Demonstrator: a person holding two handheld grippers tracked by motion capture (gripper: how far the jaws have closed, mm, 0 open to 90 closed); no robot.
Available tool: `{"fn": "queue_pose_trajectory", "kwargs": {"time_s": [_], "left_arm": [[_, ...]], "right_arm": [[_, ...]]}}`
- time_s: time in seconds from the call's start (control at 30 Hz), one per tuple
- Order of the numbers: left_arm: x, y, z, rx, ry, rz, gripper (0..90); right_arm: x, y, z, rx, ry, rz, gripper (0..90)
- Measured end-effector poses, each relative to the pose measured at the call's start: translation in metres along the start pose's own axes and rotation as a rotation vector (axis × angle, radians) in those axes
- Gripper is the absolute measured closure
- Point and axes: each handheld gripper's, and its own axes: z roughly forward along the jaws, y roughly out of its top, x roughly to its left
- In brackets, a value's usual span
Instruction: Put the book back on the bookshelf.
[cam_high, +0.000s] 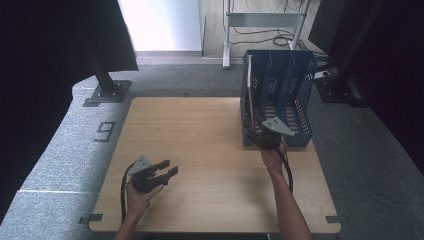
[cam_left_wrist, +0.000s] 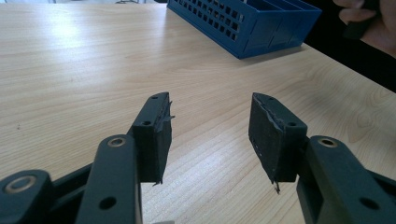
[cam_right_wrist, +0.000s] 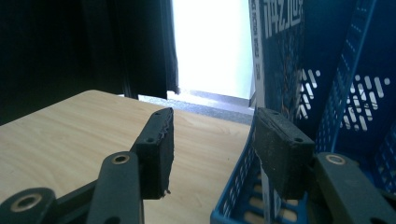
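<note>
This looks like a lab or recording studio: a bare wooden desk (cam_high: 200, 150) stands on grey carpet (cam_high: 60, 150) marked with a taped number nine (cam_high: 105, 131), black curtains (cam_high: 50, 50) hang on metal stands, and loose cables (cam_high: 265, 35) trail under a trolley.

Dim room (doorway glare), sharp.
</note>
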Motion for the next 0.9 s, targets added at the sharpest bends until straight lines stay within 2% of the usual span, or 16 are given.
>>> {"fn": "queue_pose_trajectory", "kwargs": {"time_s": [0.2, 0.6, 0.9], "left_arm": [[0.0, -0.001, 0.001, 0.006, 0.001, 0.002, 48.9], [0.001, -0.003, 0.002, 0.014, 0.007, -0.001, 48.8], [0.001, -0.003, 0.004, 0.02, 0.007, 0.0, 48.8]], "right_arm": [[0.0, -0.014, -0.016, 0.026, 0.022, 0.01, 47.3], [0.009, -0.042, -0.049, 0.061, 0.063, -0.021, 47.4], [0.009, -0.065, -0.07, 0.089, 0.081, -0.012, 47.3]]}}
